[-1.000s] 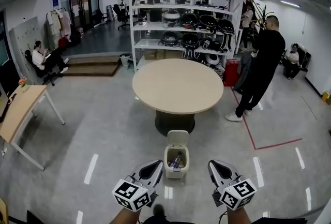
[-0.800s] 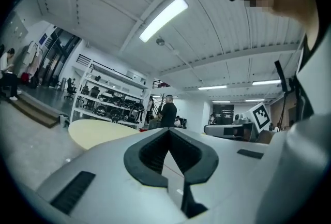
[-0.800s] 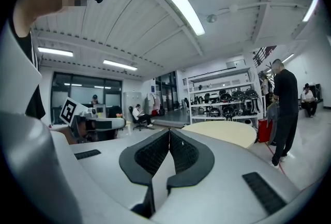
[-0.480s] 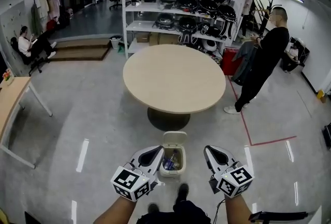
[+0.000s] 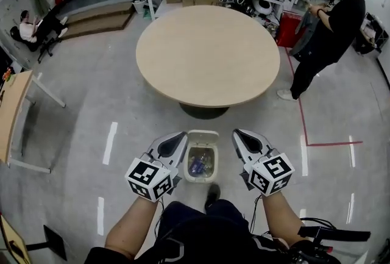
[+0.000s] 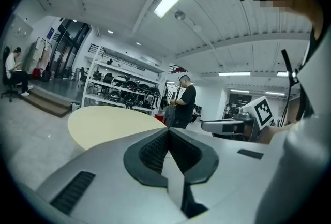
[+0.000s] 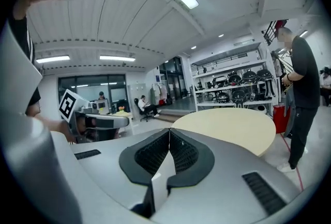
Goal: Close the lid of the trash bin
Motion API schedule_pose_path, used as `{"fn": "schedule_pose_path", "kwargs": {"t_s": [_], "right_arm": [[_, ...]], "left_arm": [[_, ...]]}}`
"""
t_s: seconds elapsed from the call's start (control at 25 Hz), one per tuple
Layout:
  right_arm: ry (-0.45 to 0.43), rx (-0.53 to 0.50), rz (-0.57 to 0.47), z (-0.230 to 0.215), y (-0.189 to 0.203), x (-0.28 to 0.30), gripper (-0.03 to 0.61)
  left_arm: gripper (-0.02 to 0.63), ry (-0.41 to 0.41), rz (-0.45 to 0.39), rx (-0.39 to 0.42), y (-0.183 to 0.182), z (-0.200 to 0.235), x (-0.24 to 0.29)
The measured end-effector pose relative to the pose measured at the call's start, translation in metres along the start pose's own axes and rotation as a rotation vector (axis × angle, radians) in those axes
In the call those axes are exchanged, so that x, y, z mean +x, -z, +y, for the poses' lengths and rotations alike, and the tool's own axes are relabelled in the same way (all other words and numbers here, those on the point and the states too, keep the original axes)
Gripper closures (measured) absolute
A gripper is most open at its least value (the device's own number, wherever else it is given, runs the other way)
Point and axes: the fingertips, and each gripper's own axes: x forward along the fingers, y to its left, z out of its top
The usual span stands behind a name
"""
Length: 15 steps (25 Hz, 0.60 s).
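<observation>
Just this side of the big round table (image 5: 207, 52), the small white trash bin (image 5: 200, 179) stands on the floor (image 5: 131, 156) with its lid (image 5: 203, 136) tipped open, flanked by the left gripper (image 5: 181, 135) and right gripper (image 5: 236, 133), both jaws pressed together, empty.

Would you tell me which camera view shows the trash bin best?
The head view: the trash bin stands open, its lid raised. Both gripper views look over the round table and miss it.
</observation>
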Motion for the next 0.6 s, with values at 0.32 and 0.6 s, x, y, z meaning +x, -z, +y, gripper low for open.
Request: {"fn": "schedule_pose_path", "kwargs": {"t_s": [0.32, 0.6], "right_arm": [[-0.02, 0.042, 0.131, -0.06, 0.055, 0.073, 0.571], [0.012, 0.134, 0.317, -0.077, 0.157, 0.126, 0.571]], "left_arm": [[0.623, -0.015, 0.141, -0.063, 0.051, 0.054, 0.08], [0.623, 0.012, 0.355, -0.196, 0.157, 0.113, 0.123]]}}
